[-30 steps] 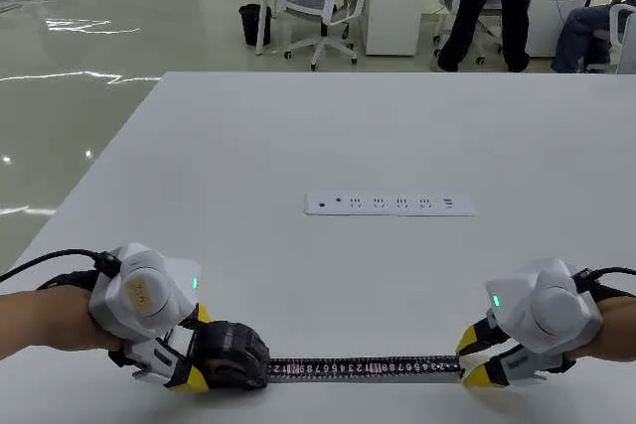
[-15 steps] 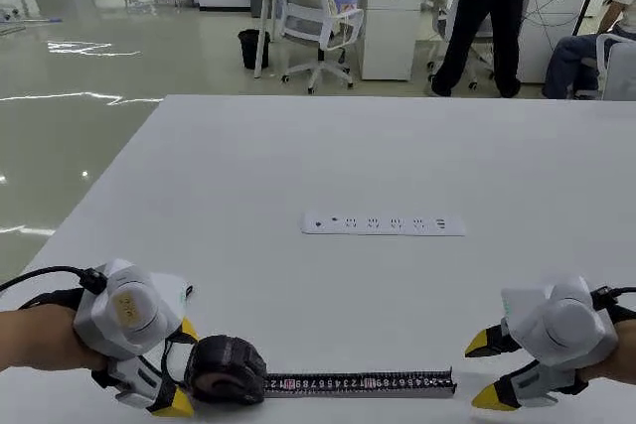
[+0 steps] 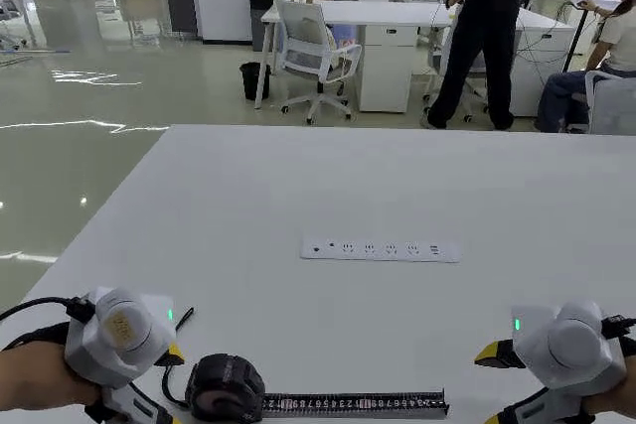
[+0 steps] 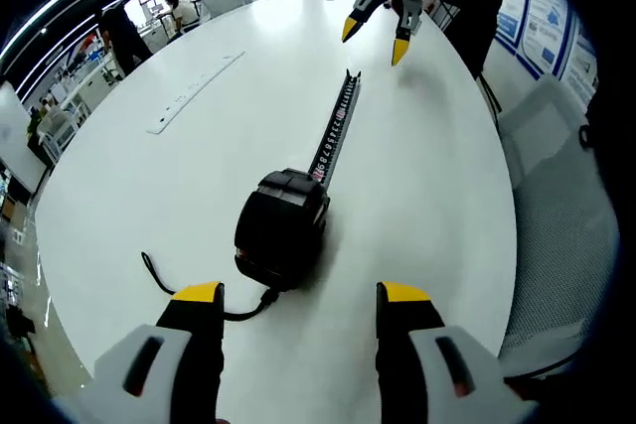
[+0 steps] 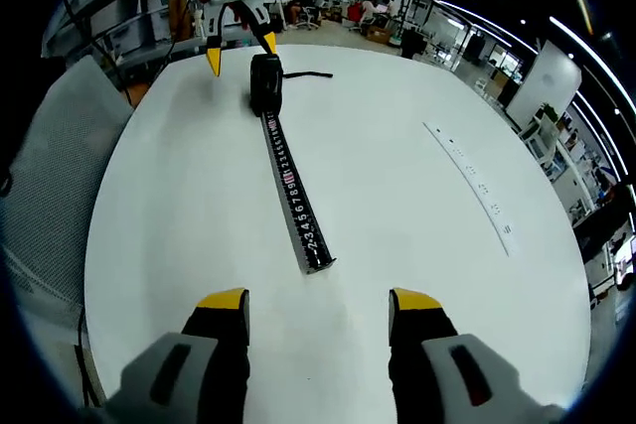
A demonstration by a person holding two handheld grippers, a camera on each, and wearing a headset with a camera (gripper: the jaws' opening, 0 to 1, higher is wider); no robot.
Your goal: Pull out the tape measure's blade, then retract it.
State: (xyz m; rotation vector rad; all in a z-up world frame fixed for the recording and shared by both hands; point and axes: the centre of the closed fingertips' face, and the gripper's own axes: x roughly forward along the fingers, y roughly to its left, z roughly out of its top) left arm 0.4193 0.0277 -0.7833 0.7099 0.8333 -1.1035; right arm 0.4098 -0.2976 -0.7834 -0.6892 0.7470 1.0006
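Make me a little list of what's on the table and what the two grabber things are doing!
table: big and white
tape measure: black, sitting on the table
blade: pulled out, lying flat on the table
left gripper: open, tape measure just ahead of its jaws, not touching it
right gripper: open, blade's tip ahead of its jaws, holding nothing
power strip: white, farther back on the table, apart from the rest

The tape measure's case (image 3: 227,388) is lying on the worktop (image 3: 348,176) near its front edge, just ahead of the left tongs (image 4: 298,295), not touching them. Its blade (image 3: 355,405) is stretching rightward, ending short of the right tongs (image 5: 318,300). A power strip (image 3: 381,248) is lying behind the blade, well apart.
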